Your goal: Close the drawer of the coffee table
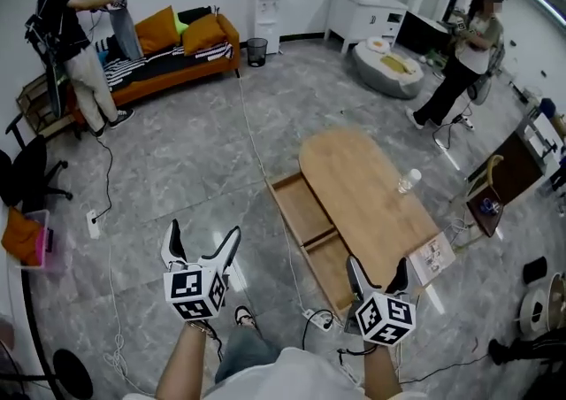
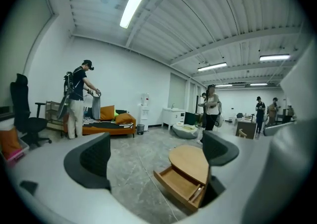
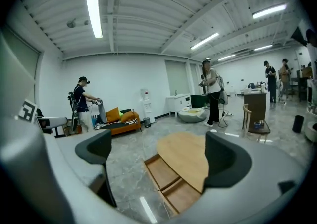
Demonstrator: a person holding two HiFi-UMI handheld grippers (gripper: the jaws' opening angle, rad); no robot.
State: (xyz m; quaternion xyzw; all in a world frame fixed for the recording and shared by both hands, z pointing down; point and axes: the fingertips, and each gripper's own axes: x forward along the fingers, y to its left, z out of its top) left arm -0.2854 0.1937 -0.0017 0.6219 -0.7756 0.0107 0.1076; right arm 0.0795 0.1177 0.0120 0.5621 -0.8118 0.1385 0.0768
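Drawer (image 1: 307, 212) juts out; right claw (image 1: 378, 265) seemingly near.

The oval wooden coffee table (image 1: 363, 199) on the grey floor (image 1: 195, 168) carries a clear bottle (image 1: 409, 180) and papers (image 1: 433, 257).

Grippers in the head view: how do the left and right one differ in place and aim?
The left gripper hangs over bare floor, off to the side of the drawer. The right gripper is by the drawer's near end. Its own view centres the drawer between its jaws, while the left's shows it off by one jaw. Both are open, empty.
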